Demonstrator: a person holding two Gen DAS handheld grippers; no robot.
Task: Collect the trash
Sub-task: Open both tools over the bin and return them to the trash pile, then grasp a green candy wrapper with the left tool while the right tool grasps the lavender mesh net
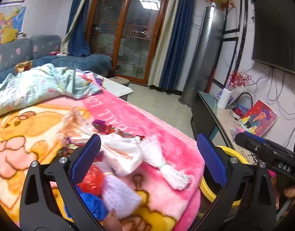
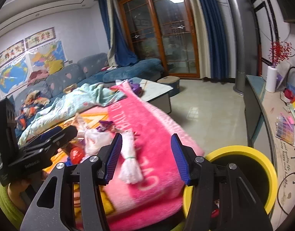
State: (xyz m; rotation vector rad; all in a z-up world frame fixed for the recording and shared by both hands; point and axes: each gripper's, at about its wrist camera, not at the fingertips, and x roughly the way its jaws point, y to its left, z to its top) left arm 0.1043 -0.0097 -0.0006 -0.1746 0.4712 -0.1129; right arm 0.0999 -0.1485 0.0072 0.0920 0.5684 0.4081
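Trash lies on a pink blanket (image 1: pixel 128 115): a white foam net sleeve (image 1: pixel 166 163), a white plastic bag (image 1: pixel 124 154), a red wrapper (image 1: pixel 91 179), a purple foam net (image 1: pixel 118 194), a blue wrapper (image 1: pixel 89 202) and small candy wrappers (image 1: pixel 105 127). My left gripper (image 1: pixel 147 157) is open and empty above the pile. My right gripper (image 2: pixel 146 157) is open and empty over the blanket's edge, beside the white foam net sleeve (image 2: pixel 130 165). A yellow bin (image 2: pixel 243 175) stands at the lower right; it also shows in the left wrist view (image 1: pixel 230 156).
A crumpled light-blue quilt (image 1: pixel 37 84) lies further back on the blanket. A blue sofa (image 2: pixel 74 75), a coffee table (image 2: pixel 157 92) and a low stool (image 2: pixel 169 81) stand beyond. A TV cabinet (image 2: pixel 266 115) with clutter runs along the right wall. Tiled floor (image 2: pixel 205 111) lies between.
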